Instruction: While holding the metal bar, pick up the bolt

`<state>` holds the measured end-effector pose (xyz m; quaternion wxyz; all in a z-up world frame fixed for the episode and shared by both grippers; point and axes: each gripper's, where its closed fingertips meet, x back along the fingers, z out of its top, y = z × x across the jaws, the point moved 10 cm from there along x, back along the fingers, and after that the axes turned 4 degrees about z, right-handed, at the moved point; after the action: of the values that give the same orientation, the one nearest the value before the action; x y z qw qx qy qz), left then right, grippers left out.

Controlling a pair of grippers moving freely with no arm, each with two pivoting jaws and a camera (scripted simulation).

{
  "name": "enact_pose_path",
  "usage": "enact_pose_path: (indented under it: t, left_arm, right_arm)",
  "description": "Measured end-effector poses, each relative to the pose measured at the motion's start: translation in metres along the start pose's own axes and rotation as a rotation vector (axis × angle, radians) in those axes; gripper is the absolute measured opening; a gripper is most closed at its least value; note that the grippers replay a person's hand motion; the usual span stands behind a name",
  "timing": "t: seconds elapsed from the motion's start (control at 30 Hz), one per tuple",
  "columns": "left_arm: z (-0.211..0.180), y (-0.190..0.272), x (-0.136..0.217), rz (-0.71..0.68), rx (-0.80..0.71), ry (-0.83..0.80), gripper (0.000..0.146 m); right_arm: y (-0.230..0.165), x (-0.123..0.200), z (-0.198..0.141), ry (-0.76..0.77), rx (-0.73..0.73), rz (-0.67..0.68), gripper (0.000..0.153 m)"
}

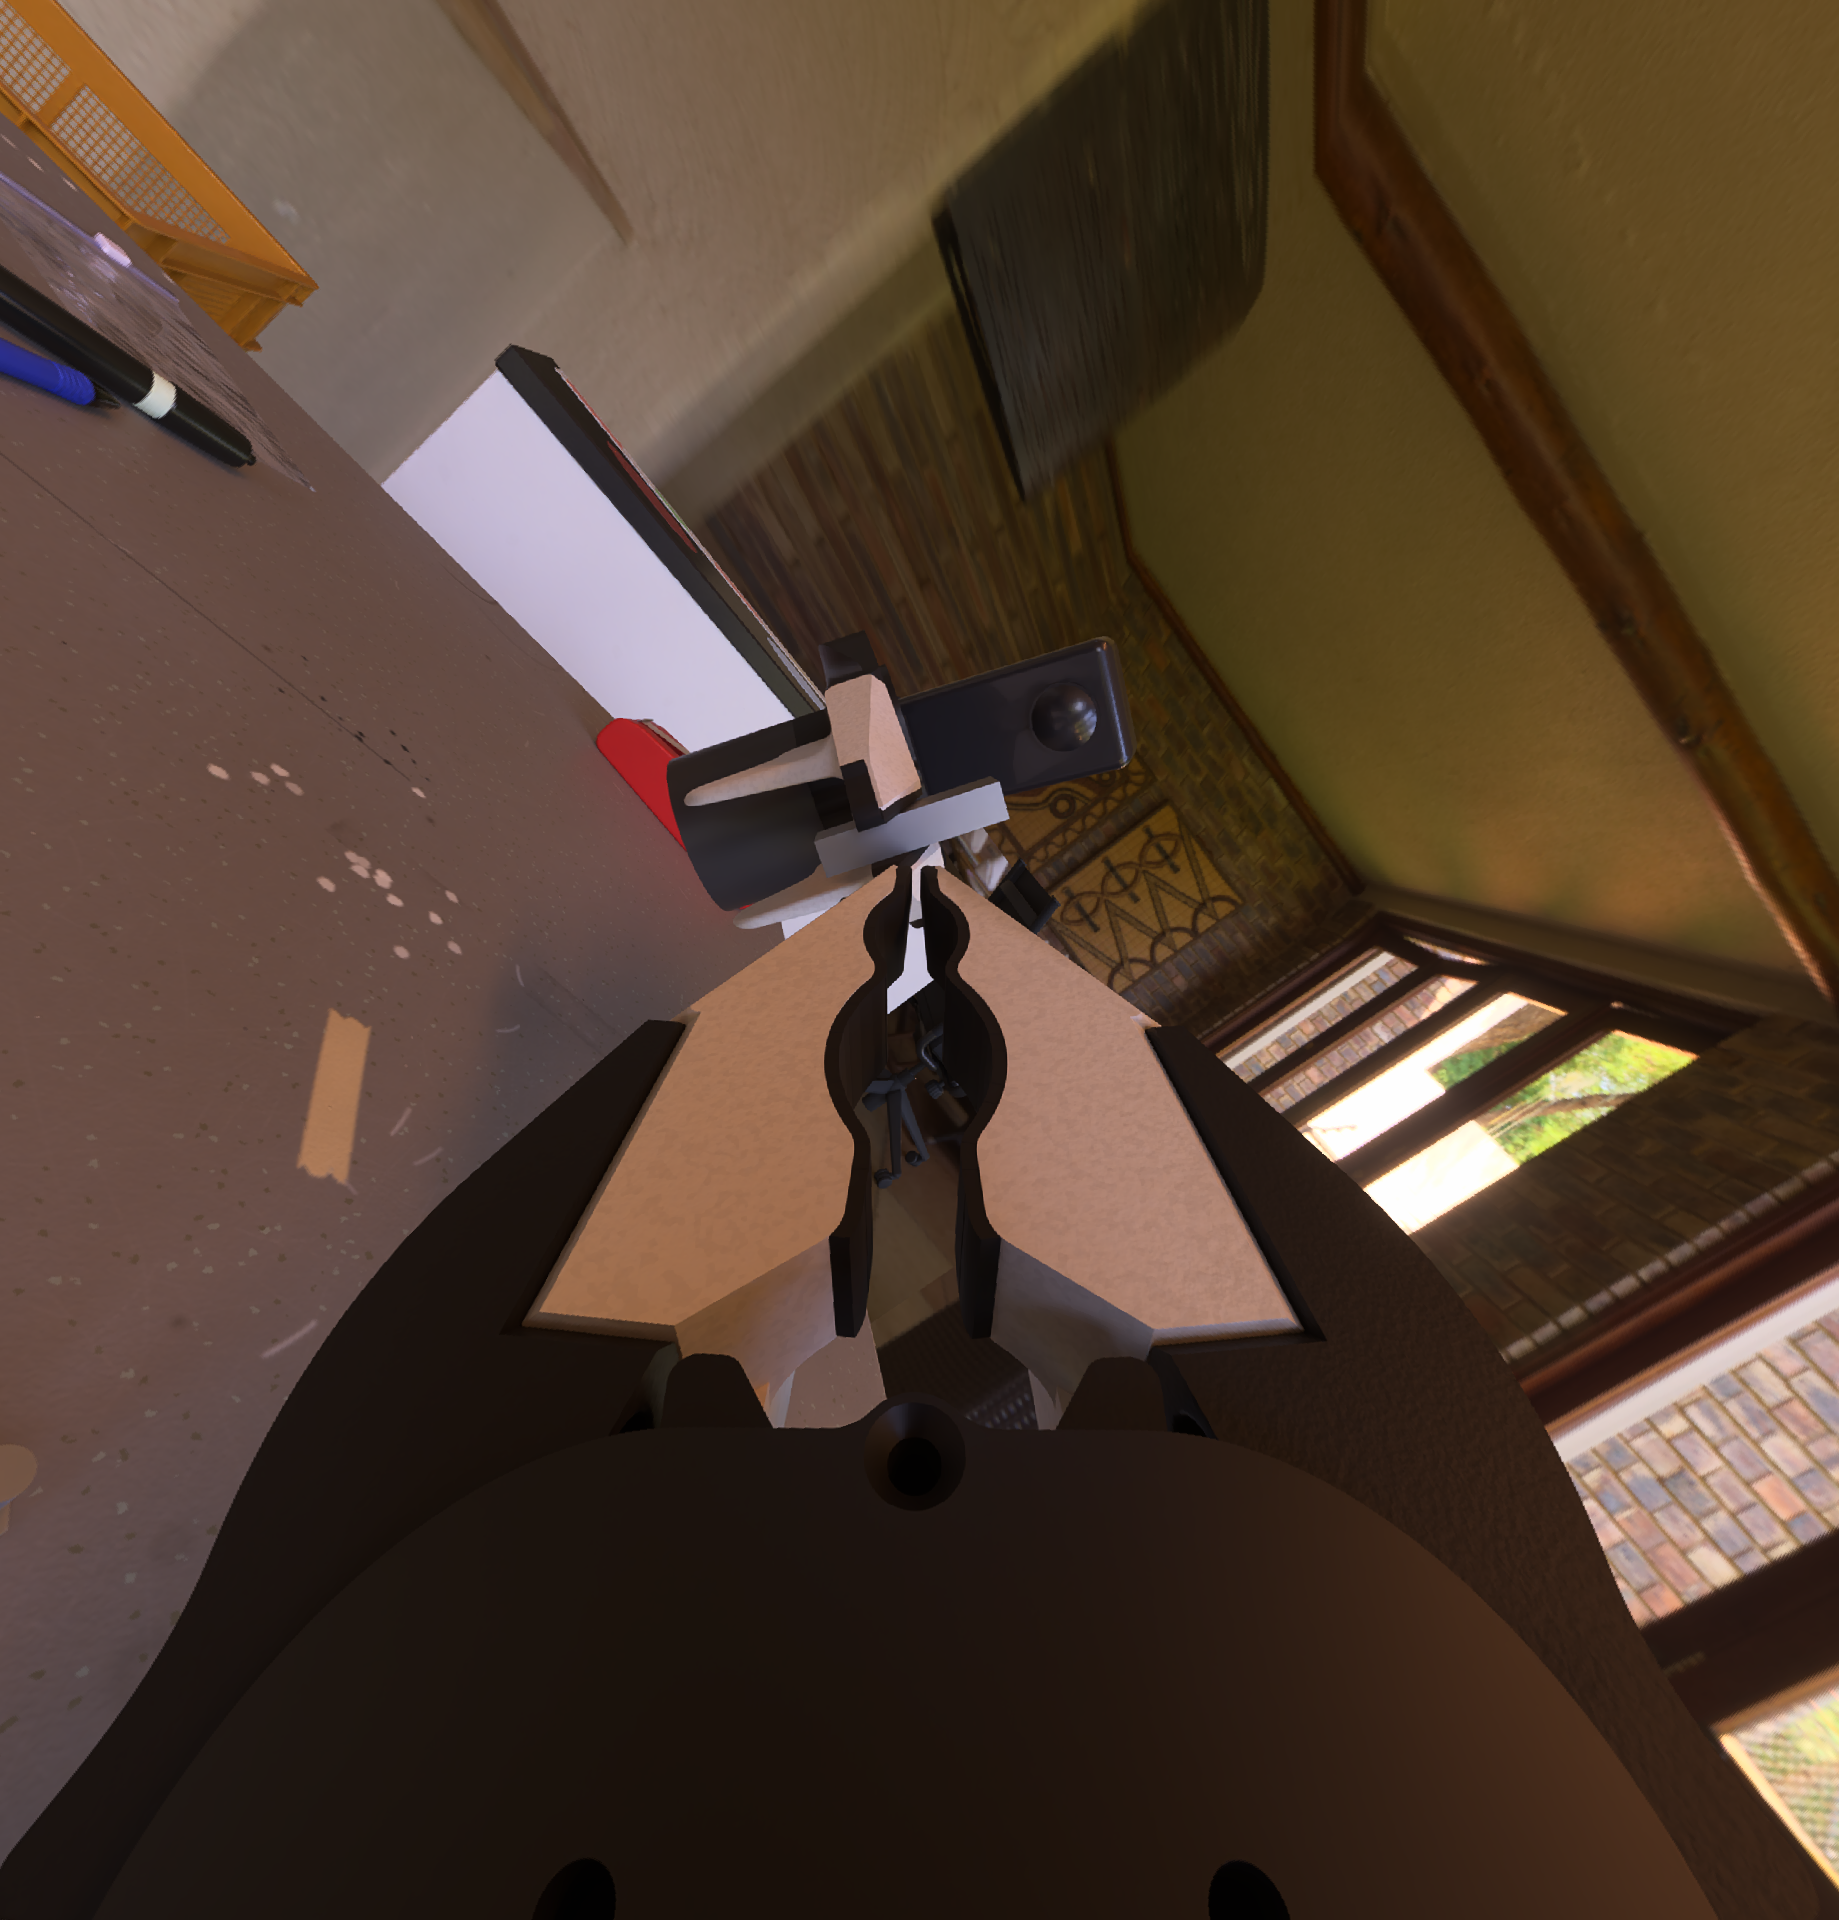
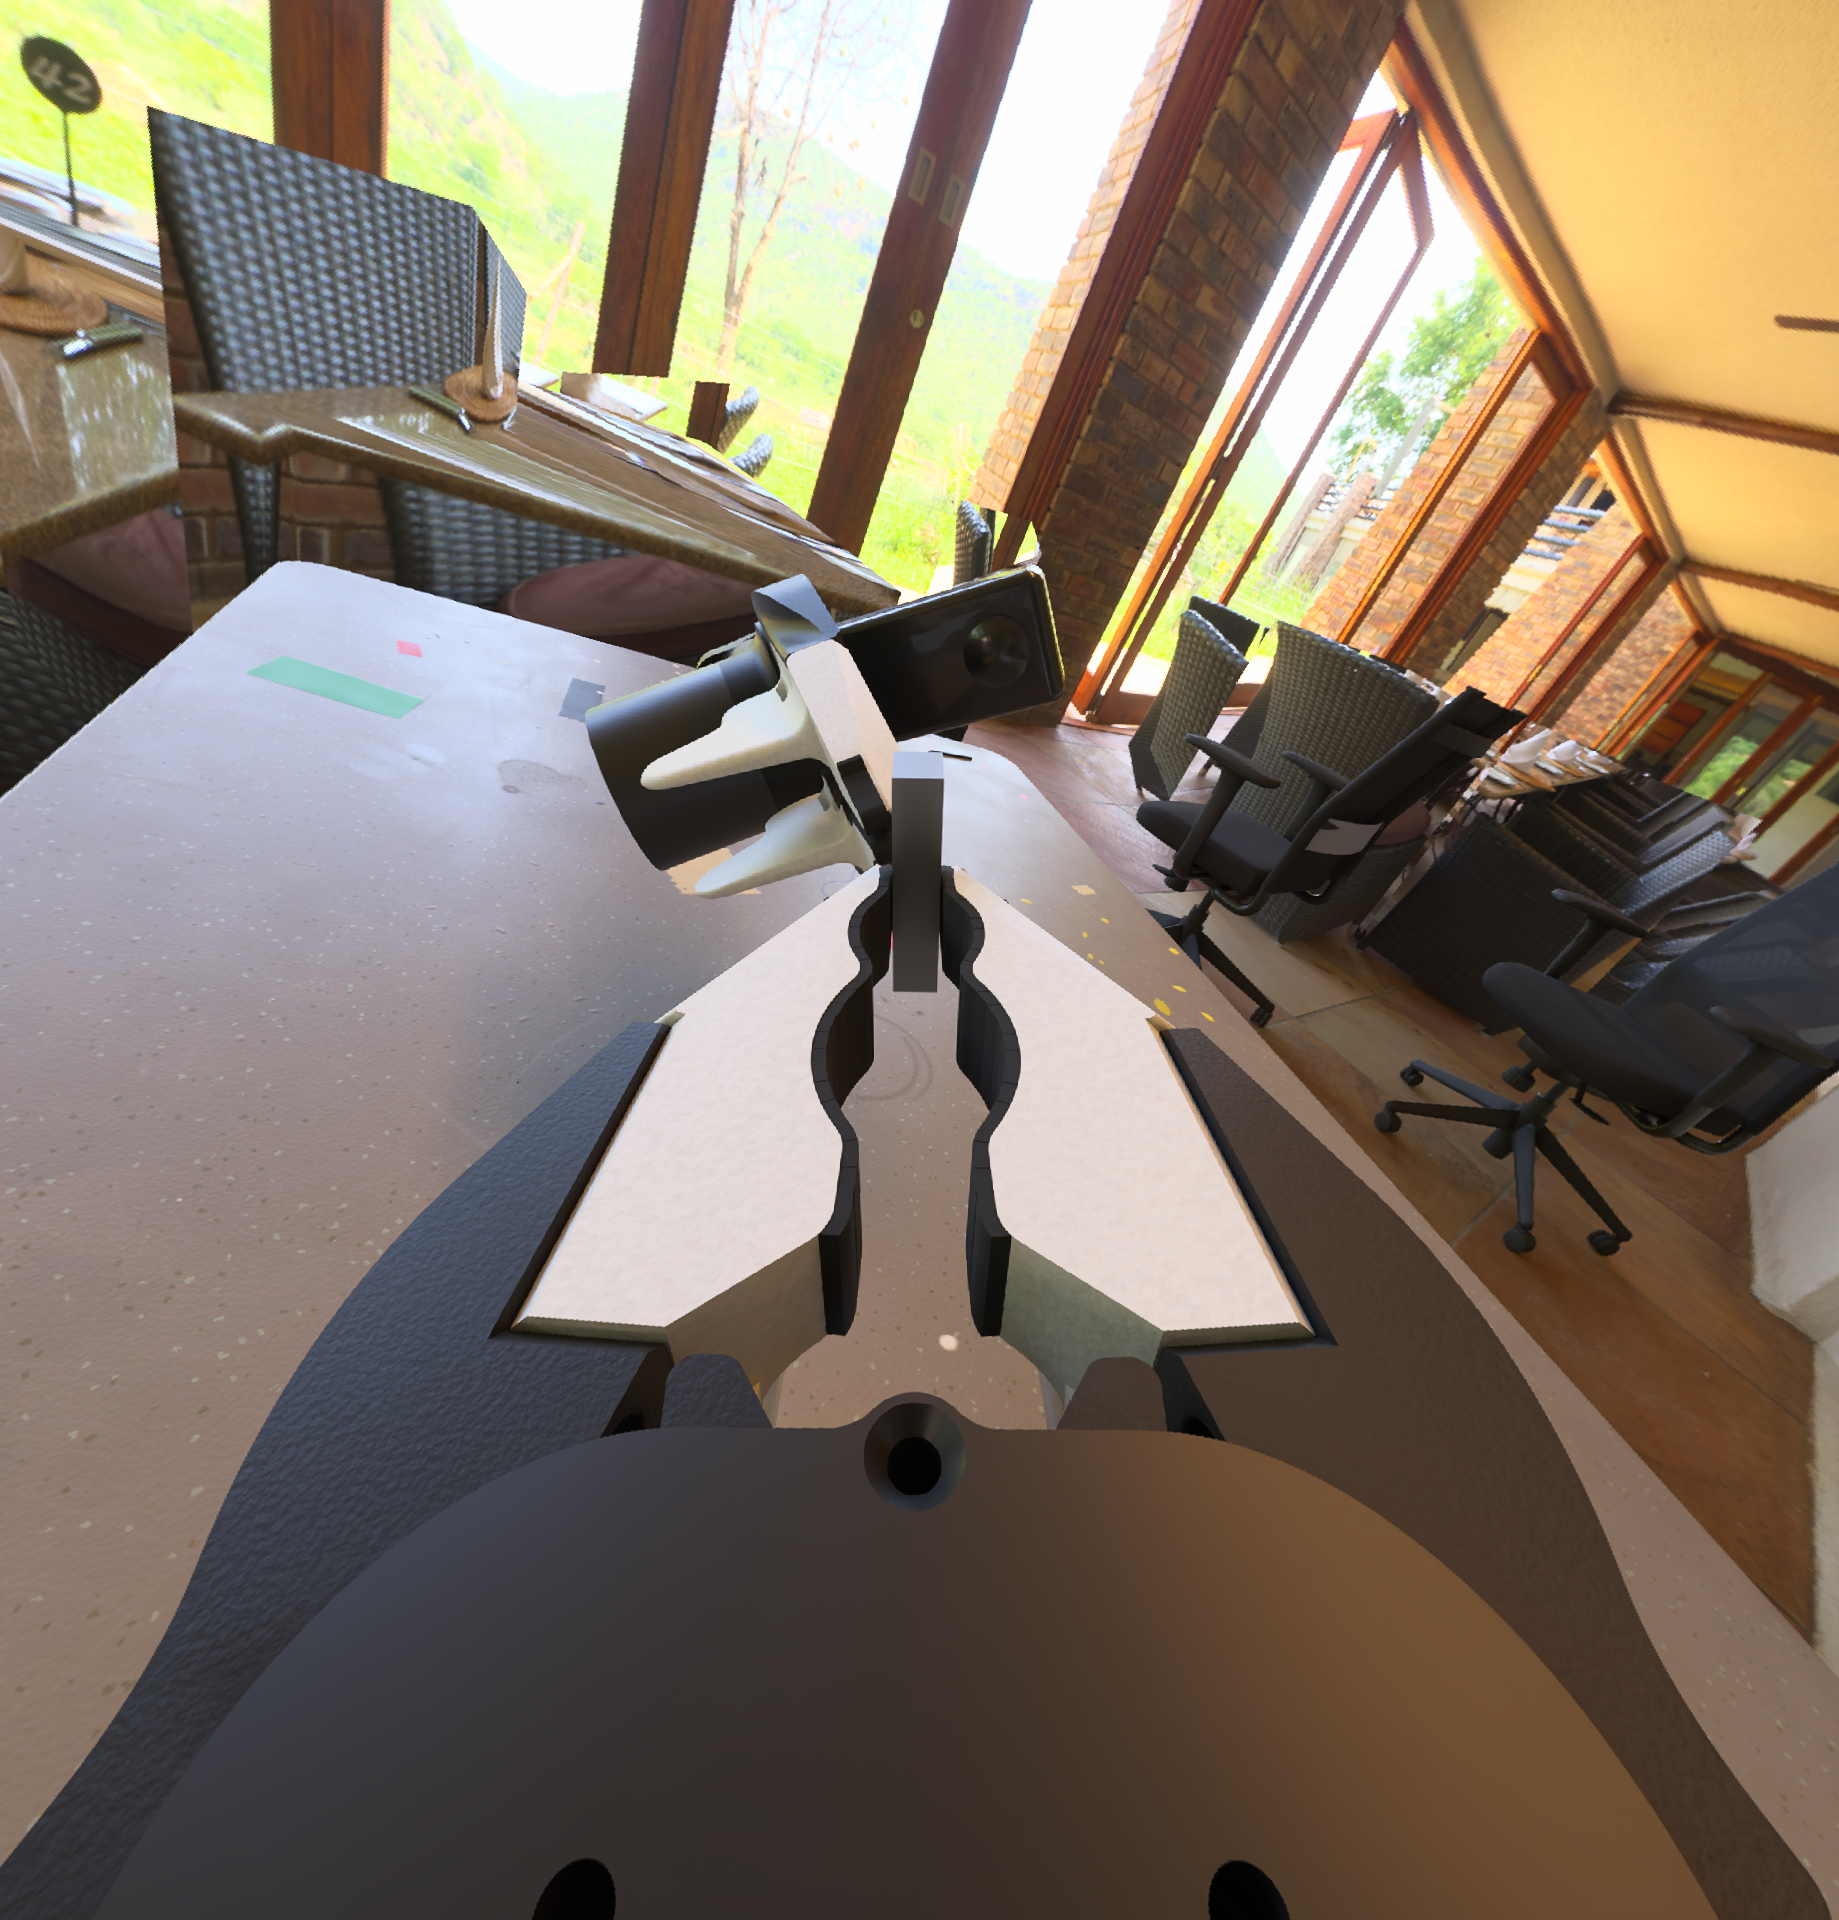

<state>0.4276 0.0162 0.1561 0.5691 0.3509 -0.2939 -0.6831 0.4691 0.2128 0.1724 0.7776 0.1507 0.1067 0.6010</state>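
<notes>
Right gripper (image 2: 913, 902) pinches the upright metal bar (image 2: 916, 883) (left gripper (image 1: 915, 894) nearly closed)

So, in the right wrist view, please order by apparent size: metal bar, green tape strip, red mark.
1. metal bar, slightly ahead, but it is nearest the camera, so unsure.
2. green tape strip.
3. red mark, clearly smallest.

Two pens (image 1: 104, 358) lie on the speckled table (image 1: 167, 831) beside an orange crate (image 1: 136, 156).
</notes>
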Motion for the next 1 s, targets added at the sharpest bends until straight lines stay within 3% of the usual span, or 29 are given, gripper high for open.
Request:
enact_pose_path:
  t: [0.63,1.0]
  left_arm:
    - [-0.002,-0.006,0.005,0.024,-0.033,0.012,0.002]
    - [-0.001,-0.004,0.005,0.015,-0.046,0.026,0.002]
  right_arm:
    - [0.008,-0.006,-0.010,0.024,-0.277,0.078,0.008]
    - [0.009,-0.006,-0.010,0.061,-0.341,0.104,0.008]
